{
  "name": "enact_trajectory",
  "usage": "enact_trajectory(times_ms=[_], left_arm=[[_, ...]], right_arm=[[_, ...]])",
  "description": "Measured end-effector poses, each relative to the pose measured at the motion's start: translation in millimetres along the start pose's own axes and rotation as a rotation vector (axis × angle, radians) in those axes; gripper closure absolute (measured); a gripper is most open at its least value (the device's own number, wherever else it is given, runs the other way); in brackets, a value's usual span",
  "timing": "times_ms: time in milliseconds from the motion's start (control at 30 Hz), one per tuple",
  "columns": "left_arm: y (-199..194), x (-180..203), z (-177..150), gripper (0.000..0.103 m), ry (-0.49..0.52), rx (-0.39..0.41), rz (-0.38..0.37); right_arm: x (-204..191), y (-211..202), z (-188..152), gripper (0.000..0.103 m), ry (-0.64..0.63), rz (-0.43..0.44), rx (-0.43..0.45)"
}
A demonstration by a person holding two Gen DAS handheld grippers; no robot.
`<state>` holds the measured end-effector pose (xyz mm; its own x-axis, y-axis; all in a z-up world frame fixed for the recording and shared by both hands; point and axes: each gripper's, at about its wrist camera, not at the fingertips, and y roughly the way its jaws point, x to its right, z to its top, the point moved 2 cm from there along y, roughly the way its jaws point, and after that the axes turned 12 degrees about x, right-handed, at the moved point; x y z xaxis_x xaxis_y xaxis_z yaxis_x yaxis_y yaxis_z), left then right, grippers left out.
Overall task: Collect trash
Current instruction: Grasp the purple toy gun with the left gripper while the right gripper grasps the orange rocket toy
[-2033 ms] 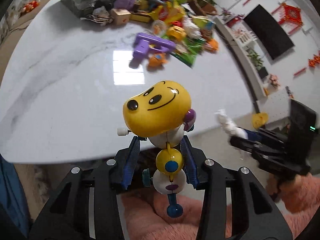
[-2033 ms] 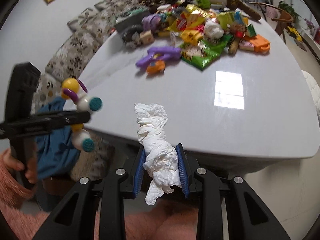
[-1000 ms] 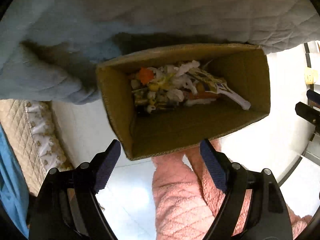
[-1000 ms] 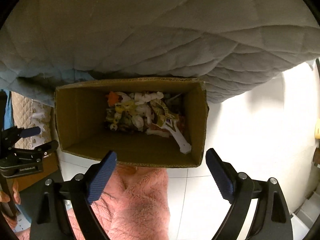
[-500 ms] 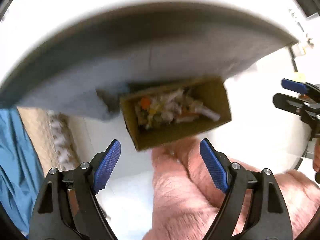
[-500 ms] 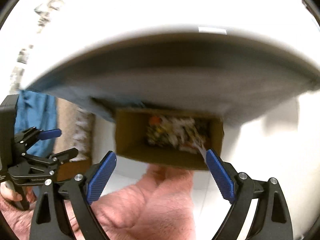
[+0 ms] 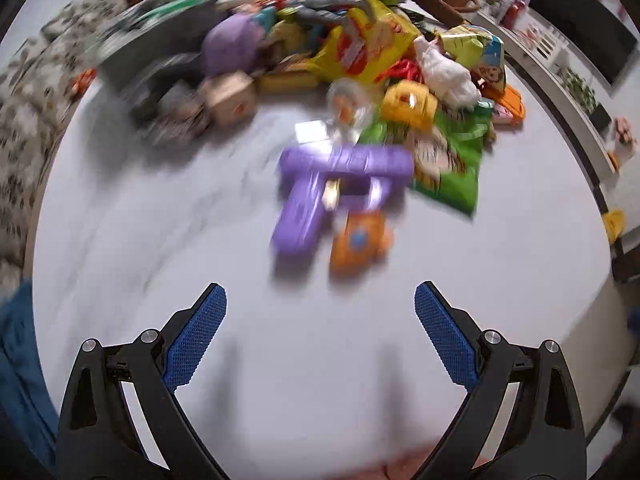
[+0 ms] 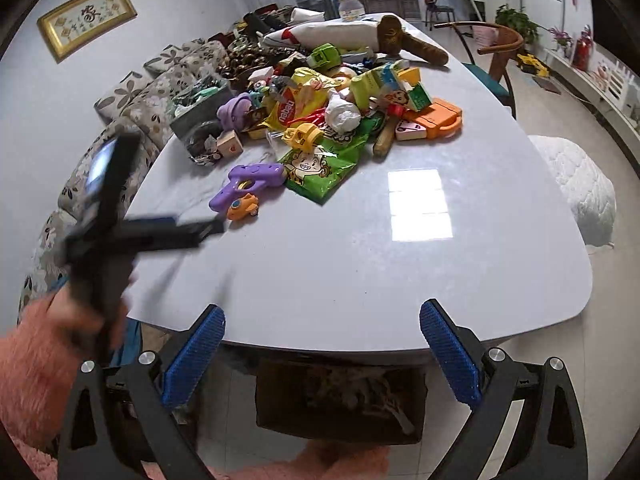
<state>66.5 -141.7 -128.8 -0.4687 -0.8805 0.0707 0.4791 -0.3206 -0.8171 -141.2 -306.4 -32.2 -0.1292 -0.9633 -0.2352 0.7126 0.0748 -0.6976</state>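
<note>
Behind the desk there's a floral sofa along its left side, a framed picture on the wall above that, and a wooden chair at its far right corner.

Trash pile heaped far tabletop, box underneath

Grippers: left gripper, right gripper, black frames, blue ridged pads, silver screws.
Sleeve: pink, seemingly fleecy, behind the blurred left gripper.

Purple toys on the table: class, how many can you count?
2: a purple toy gun at the pile's near edge beside the orange toy car, and a purple plush at the pile's left. Others may be buried.
</note>
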Motion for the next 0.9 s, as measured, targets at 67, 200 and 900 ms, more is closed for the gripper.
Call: enact_trajectory(times_ms=[67, 200, 900], left_arm=[[20, -1, 18, 0.01, -0.011, -0.033, -0.003], [55, 1, 39, 0.01, -0.013, -0.108, -0.004], [-77, -108, -41, 0.026, -0.311, 0.088, -0.076]], right_arm=[[1, -5, -3, 0.007, 0.01, -0.01, 0.008], [8, -9, -13, 0.007, 0.035, -0.027, -0.004], [-91, 141, 49, 0.01, -0.219, 0.11, -0.073]])
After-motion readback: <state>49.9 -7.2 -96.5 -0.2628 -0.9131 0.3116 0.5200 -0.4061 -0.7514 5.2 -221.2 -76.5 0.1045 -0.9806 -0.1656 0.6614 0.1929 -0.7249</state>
